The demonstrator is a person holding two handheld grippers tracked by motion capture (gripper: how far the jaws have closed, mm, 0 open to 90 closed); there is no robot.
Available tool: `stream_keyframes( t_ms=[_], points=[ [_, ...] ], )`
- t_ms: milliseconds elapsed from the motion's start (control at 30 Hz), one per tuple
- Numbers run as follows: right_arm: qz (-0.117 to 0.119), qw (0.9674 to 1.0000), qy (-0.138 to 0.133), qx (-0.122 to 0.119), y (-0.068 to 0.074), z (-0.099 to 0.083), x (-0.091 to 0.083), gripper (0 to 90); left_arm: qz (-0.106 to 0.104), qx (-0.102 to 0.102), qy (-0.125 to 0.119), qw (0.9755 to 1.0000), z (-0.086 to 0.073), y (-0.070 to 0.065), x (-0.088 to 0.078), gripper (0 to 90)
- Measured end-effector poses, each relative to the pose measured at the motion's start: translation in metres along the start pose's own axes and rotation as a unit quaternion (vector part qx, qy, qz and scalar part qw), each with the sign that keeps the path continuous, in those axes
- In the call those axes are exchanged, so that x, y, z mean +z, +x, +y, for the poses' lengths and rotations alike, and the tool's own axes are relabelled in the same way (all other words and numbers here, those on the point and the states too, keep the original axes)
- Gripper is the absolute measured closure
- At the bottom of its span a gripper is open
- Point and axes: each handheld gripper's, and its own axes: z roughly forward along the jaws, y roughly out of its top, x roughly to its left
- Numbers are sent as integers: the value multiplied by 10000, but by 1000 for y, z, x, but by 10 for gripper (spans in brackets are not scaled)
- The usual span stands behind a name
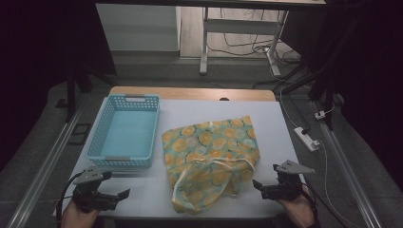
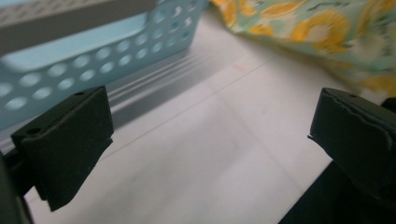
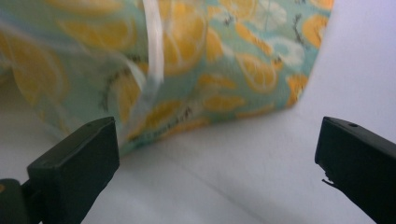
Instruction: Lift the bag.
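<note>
Low at the near edge of the white table, two hand-held grippers face a crumpled, lemon-print cloth bag that lies between them. The right gripper has its jaws spread wide with nothing between them, and the bag's near corner sits just ahead of its tips, apart from them; a pale drawstring hangs across the fabric just past its left jaw. The left gripper, likewise spread and empty, points toward the bag's other side, with bare tabletop straight ahead of its jaws and the fabric ahead to its right. Farther off, ahead of the left gripper and to its left, stands a light-blue perforated basket, empty and clear of the bag. The risk from here, by the look of it: jaws closing on the loose drawstring or a single thin layer could drag the limp bag askew, or let it slip free.
</note>
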Motion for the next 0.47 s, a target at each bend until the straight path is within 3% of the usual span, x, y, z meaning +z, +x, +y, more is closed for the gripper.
stream_keyframes(
  t_ms=[267, 467],
  points=[
    [-44, 9993, 257, 252, -4, -20, -5, 1, 387, -148, 368, 9985, -16, 5, 1, 0],
    [-21, 9991, 297, 301, -6, -21, -5, 2, 350, -251, 349, 9985, -15, 7, 2, 1]
  ],
)
